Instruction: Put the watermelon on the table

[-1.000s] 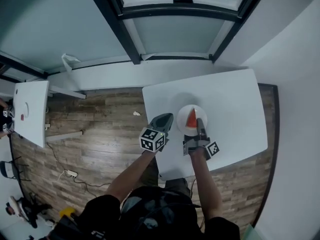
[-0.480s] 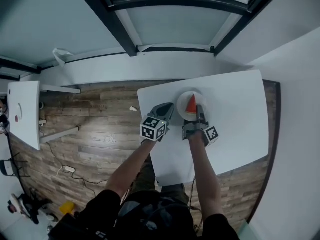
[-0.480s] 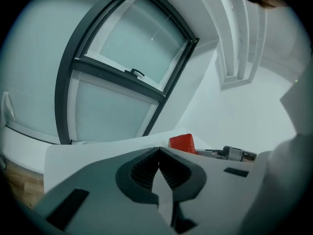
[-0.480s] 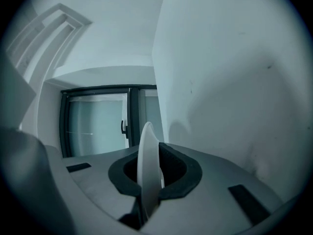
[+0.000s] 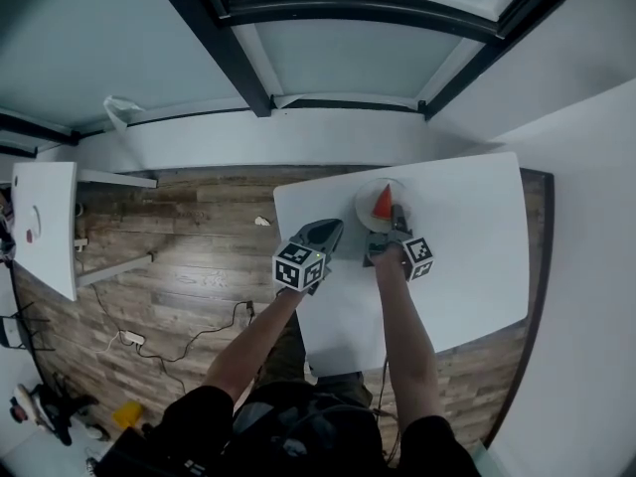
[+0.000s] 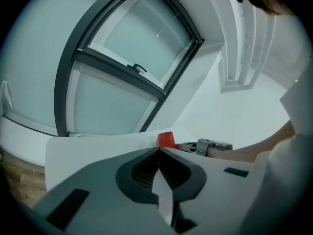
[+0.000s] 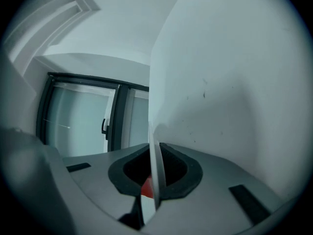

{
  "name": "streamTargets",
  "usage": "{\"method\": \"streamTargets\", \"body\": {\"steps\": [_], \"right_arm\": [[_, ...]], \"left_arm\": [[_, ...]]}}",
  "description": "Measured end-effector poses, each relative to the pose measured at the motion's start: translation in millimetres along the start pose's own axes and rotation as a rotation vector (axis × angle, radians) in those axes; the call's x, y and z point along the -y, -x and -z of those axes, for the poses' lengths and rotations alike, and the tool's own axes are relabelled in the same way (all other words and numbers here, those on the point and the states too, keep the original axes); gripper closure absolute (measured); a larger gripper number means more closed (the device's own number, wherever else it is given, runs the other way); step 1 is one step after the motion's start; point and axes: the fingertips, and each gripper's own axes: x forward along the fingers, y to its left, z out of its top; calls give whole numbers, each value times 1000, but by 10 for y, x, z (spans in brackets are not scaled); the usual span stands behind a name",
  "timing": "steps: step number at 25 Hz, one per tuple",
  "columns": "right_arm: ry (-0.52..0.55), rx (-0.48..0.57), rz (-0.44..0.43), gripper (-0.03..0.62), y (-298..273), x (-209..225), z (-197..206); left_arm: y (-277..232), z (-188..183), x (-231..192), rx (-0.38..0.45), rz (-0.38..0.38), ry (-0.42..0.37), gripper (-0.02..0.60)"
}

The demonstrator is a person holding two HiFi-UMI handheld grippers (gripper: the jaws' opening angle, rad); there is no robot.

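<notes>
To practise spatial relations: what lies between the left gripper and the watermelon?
In the head view, only a bare strip of white table and the rim of the plate separate the left gripper from the watermelon.

No lettering, label or number appears legible anywhere.

Dark-framed window (image 5: 338,63) up top, wood-plank floor (image 5: 179,256) below, white side table (image 5: 50,222) far left, pale wall (image 5: 596,286) right.
</notes>
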Motion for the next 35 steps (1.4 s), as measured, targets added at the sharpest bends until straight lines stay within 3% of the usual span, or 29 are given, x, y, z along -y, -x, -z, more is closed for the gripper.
{"method": "streamTargets", "body": {"steps": [3, 7, 9, 13, 17, 19, 23, 29, 35], "right_arm": [[132, -36, 103, 566, -55, 4, -4], [458, -107, 279, 504, -95, -40, -72], [637, -135, 342, 435, -100, -63, -139], [878, -112, 418, 427, 90, -34, -388], [1024, -141, 298, 434, 327, -166, -471], [1117, -148, 198, 515, 534, -330, -390], [1192, -119, 7, 564, 1283, -839, -139], [1399, -78, -159, 582, 2464, -1448, 294], [1376, -45, -266, 582, 3305, -1696, 504]], "left_arm": [[87, -19, 18, -2, 21, 22, 577], [145, -76, 90, -1, 29, 24, 577], [163, -100, 154, -2, 42, 35, 577], [237, -104, 401, -11, 102, 45, 577], [288, -96, 611, -16, 118, -12, 577], [356, -96, 690, -15, 121, -35, 577], [566, -117, 920, 4, 103, -120, 577], [982, -260, 1447, 54, 111, -165, 577], [1543, -233, 2062, 83, 134, -209, 577]]}}
